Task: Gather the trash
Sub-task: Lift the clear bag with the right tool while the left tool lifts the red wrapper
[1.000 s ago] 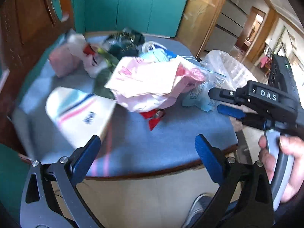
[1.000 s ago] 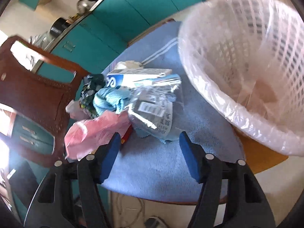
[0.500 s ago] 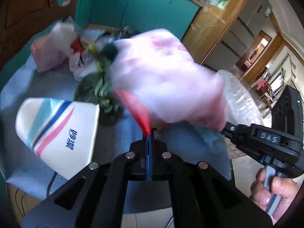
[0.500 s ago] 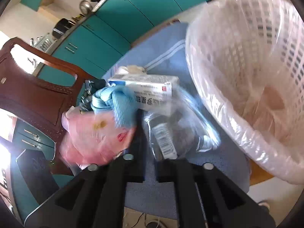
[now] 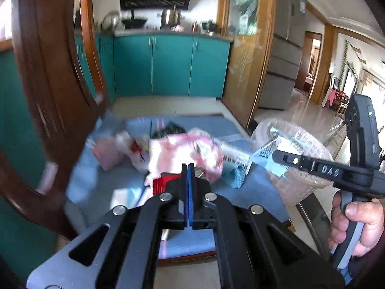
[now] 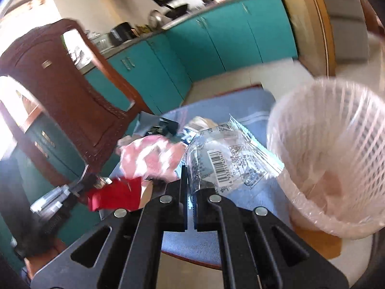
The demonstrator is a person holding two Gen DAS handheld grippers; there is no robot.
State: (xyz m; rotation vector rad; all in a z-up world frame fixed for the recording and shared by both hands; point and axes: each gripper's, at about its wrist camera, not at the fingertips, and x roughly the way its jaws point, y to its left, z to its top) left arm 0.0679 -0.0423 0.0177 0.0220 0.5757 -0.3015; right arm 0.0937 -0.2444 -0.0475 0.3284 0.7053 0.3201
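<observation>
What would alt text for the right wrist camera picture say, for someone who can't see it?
The right gripper is shut on a clear plastic wrapper with a barcode, beside a lined white basket. The left gripper holds a red and pink wrapper over a blue-covered table.

L tongs: matte black plastic arms w/ cut-out slots, four round silver screw heads across the linkage, blue pads on the inner faces of the fingers. R tongs: same black build, same four silver screws, slotted arms; pad colour hard to tell here. Seen from the L cam, the R unit has a long black body marked "DAS" in pale letters, a black box on top w/ a small green light, and a grey-and-black pistol-type handle in the person's hand.
</observation>
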